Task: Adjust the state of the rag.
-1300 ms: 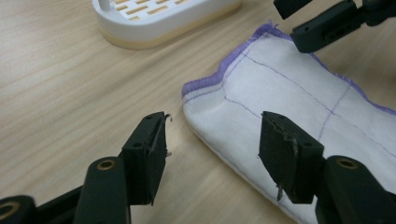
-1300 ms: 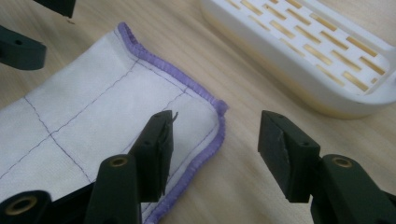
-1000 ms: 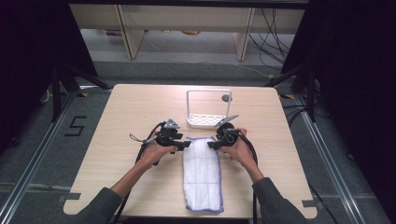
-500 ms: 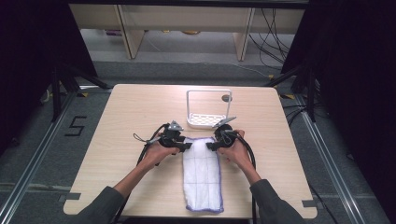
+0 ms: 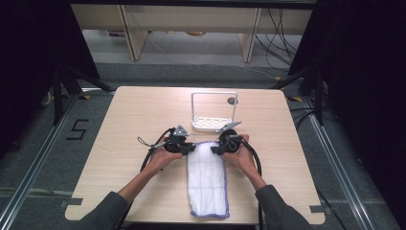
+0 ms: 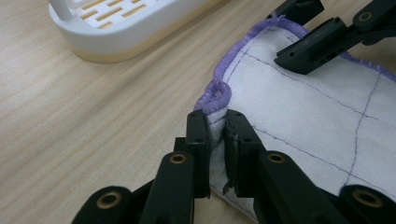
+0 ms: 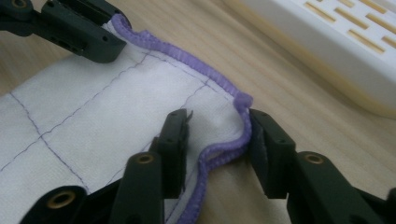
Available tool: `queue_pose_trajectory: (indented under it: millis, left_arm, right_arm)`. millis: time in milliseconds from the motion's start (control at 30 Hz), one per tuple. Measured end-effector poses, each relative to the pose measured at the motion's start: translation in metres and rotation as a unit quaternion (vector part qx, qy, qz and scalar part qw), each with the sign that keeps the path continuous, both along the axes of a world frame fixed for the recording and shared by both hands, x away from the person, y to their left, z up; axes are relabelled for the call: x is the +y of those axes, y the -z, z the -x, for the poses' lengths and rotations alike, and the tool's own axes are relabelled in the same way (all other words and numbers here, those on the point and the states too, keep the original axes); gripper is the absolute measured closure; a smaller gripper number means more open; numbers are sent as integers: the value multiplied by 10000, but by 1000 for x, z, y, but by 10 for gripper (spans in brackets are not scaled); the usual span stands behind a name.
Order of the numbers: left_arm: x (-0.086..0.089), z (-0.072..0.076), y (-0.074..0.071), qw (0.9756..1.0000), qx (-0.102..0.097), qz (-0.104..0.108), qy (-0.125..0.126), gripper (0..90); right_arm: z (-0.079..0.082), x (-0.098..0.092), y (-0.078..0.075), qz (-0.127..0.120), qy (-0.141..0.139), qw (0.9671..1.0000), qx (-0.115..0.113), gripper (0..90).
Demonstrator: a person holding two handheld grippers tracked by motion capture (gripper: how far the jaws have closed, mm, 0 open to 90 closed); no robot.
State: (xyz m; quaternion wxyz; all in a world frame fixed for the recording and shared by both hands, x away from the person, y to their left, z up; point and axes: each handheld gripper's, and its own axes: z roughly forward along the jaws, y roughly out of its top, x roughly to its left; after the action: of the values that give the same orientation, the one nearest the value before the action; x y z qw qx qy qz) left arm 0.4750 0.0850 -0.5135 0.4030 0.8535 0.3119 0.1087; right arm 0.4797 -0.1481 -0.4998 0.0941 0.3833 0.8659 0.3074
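A white quilted cloth (image 5: pixel 207 177) with a purple hem lies lengthwise on the wooden table (image 5: pixel 129 115), its far end near the person's hands. In the left gripper view my left gripper (image 6: pixel 215 122) has just closed and is shut on the cloth's (image 6: pixel 303 107) far left corner, pinching it upright. In the right gripper view my right gripper (image 7: pixel 217 123) has just been closing. Its jaws still stand apart astride the far right corner, where the cloth (image 7: pixel 93 116) buckles into a loose fold between them. In the high view the left gripper (image 5: pixel 191 149) and the right gripper (image 5: pixel 214 149) face each other across that end.
A white slotted soap rack (image 5: pixel 214 123) with a tall wire handle stands just beyond the cloth, close to both grippers; its base (image 6: pixel 116 28) and its edge (image 7: pixel 336 42) lie near the jaws. Black cables trail from each gripper. Dark stands flank the table.
Both pairs of jaws have narrowed on the cloth's far corners; the left corner is now pinched. The hands have barely shifted.
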Motion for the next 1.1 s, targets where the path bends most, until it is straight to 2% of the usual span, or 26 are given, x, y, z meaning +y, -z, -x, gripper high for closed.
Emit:
queue_pose_trajectory:
  millis: [33,133,167,200,233,267,300,333,367,400,467,500,567,600,633,667,700,867,900,933,1000,1033,1100]
  left_arm:
    - [0,0,0,10000,1,10,16,810]
    - [0,0,0,10000,-9,40,32,811]
    - [1,0,0,10000,-11,38,22,813]
    - [2,0,0,10000,-23,35,18,816]
    - [2,0,-1,10000,-30,57,37,819]
    - [2,0,-1,10000,-30,57,37,821]
    - [3,1,-3,9999,-53,103,12,824]
    - [4,1,-4,9999,-78,118,2,824]
    - [4,1,-5,9999,-104,131,31,826]
    - [4,2,-6,9998,-120,129,15,828]
    - [5,3,-10,9997,-162,157,38,829]
    - [5,4,-12,9997,-161,163,31,829]
    - [5,4,-13,9996,-188,195,23,829]
    - [7,5,-17,9995,-216,236,48,830]
    - [7,6,-19,9992,-224,328,-9,830]
    - [7,6,-19,9992,-224,328,-9,830]
    - [9,8,-25,9991,-291,302,44,830]
    - [12,11,-35,9982,-413,433,34,829]
    - [13,13,-38,9977,-416,535,4,829]
    - [14,14,-42,9973,-449,582,-11,829]
    - [15,14,-44,9971,-486,577,-1,829]
    - [15,15,-46,9968,-502,620,-37,829]
    - [15,18,-49,9964,-526,662,-31,829]
  right_arm:
    - [1,1,0,-68,-33,9999,83,679]
    - [1,1,1,-182,-181,9996,87,800]
    - [1,1,3,-282,-210,9994,-39,818]
    - [2,0,2,-197,-132,9997,-1,828]
    - [2,0,0,-197,-216,9996,14,835]
    - [2,0,0,-197,-216,9996,14,835]
    - [2,0,0,-116,-183,9996,-155,841]
    - [4,1,-2,-165,-212,9996,-44,842]
    - [4,1,-1,-171,-237,9994,-195,843]
    - [4,1,-3,-213,-247,9994,-125,843]
    - [5,0,-5,-273,-183,9993,-191,844]
    - [7,-1,-9,-257,-234,9993,-135,845]
    - [7,-2,-12,-452,-369,9977,-343,845]
    - [8,-5,-16,-430,-401,9978,-291,845]
    - [9,-5,-18,-485,-441,9972,-361,845]
    - [9,-5,-18,-485,-441,9972,-361,845]
    - [11,-6,-21,-612,-437,9961,-456,845]
    - [15,-7,-29,-640,-486,9956,-478,846]
    - [16,-6,-29,-723,-493,9943,-605,846]
    - [19,-7,-36,-678,-505,9949,-544,846]
    - [21,-7,-38,-742,-496,9946,-522,846]
    - [21,-9,-41,-714,-560,9939,-622,846]
    - [25,-10,-47,-740,-570,9934,-668,846]
